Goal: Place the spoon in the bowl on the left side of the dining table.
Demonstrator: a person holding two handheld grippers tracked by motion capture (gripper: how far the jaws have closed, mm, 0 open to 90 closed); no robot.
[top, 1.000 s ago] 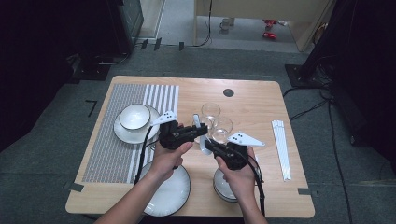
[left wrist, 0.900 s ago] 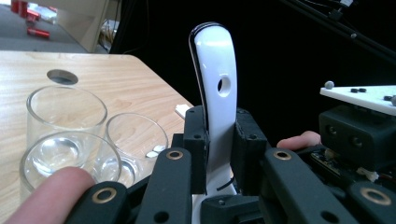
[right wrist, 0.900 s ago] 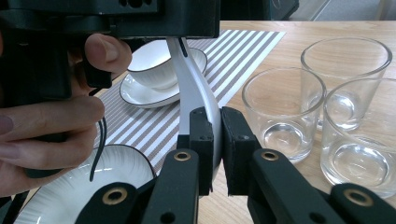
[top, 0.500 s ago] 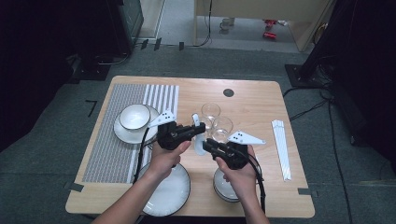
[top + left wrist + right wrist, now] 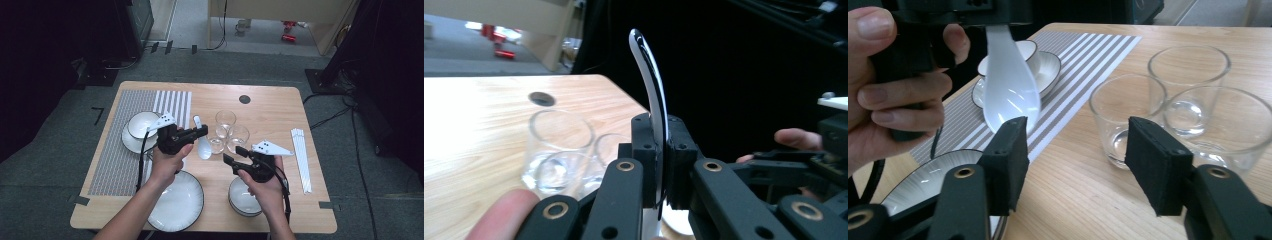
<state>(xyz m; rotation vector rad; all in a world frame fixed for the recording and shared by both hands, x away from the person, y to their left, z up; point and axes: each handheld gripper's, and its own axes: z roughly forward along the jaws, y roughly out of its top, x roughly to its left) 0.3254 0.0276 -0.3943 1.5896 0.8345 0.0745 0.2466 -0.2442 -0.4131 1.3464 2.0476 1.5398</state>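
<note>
Grey carpet covers the floor around a light wooden desk, and black equipment and cables stand in the dark room behind it; at the far side a pale floor with some red things can be seen, too small to name.

Near the middle of the desk, the white spoon is held by the left gripper, whose jaws are pressed tight on the handle; in the left gripper view the handle rises curved between the two black jaws. The bowl of the spoon hangs low, just beside the three glasses.

The right gripper is near the spoon, toward the near edge of the desk. Its jaws have just been opening and now stand apart with nothing between the pads; in the right gripper view the spoon's bowl is just behind its left jaw.

A striped placemat lies along the left edge of the desk and carries a small bowl on a saucer. One large plate and a stack of bowls sit at the near edge. White chopsticks lie along the right edge, and a dark round hole is near the far edge. No writing can be read.
</note>
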